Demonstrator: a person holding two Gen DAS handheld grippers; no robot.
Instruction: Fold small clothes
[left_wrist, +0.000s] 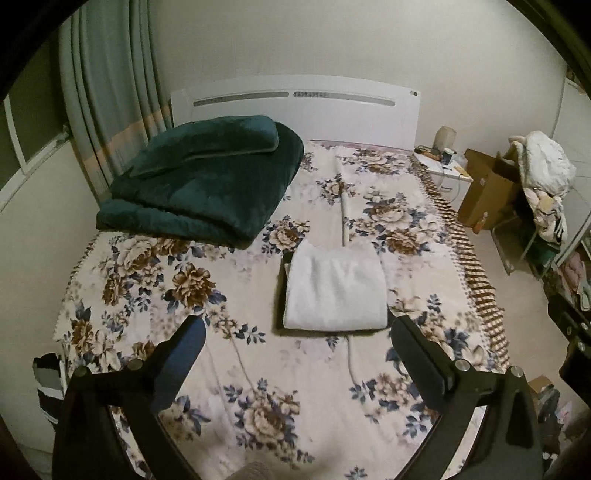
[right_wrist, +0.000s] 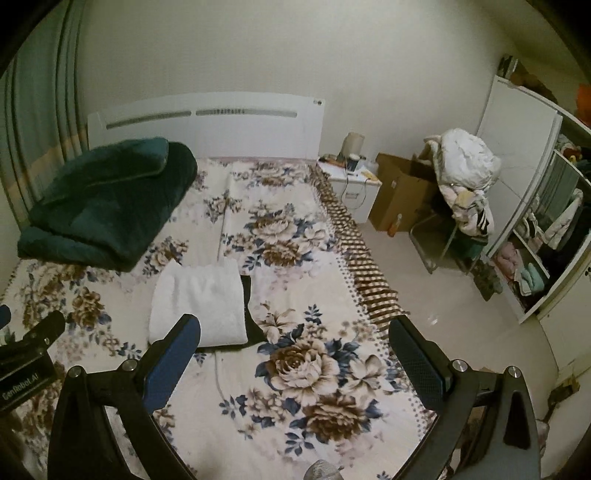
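My left gripper (left_wrist: 297, 326) hangs above the bed with its fingers spread wide and nothing between them, and my right gripper (right_wrist: 293, 326) sits the same way, spread and empty, a little off to the right of it. Just ahead of the left gripper, close past its fingertips, lies the folded white cloth (left_wrist: 336, 286), a neat rectangle resting flat on the flowered bedspread (left_wrist: 155, 295); from the right gripper the same white cloth (right_wrist: 201, 299) lies ahead and to the left, just beyond the left finger (right_wrist: 173, 354). A dark garment (right_wrist: 255, 325) lies under the cloth, poking out along its edges (on the right gripper's side it shows as a black strip widening toward me). I cannot tell what kind of garment it is. The left gripper's body shows at the left edge of the right camera's view, low over the bedspread (right_wrist: 317, 373). Farther ahead and to the left of both grippers a thick dark green blanket (left_wrist: 207, 177) sits folded in a pile near the white headboard (left_wrist: 295, 110). Off to the right, beyond the bed's edge, I see a small white nightstand (right_wrist: 356, 184), a brown cardboard box (right_wrist: 400, 195) beside it, a chair heaped with clothes (right_wrist: 465, 177), and an open wardrobe (right_wrist: 539, 229) at the far right.
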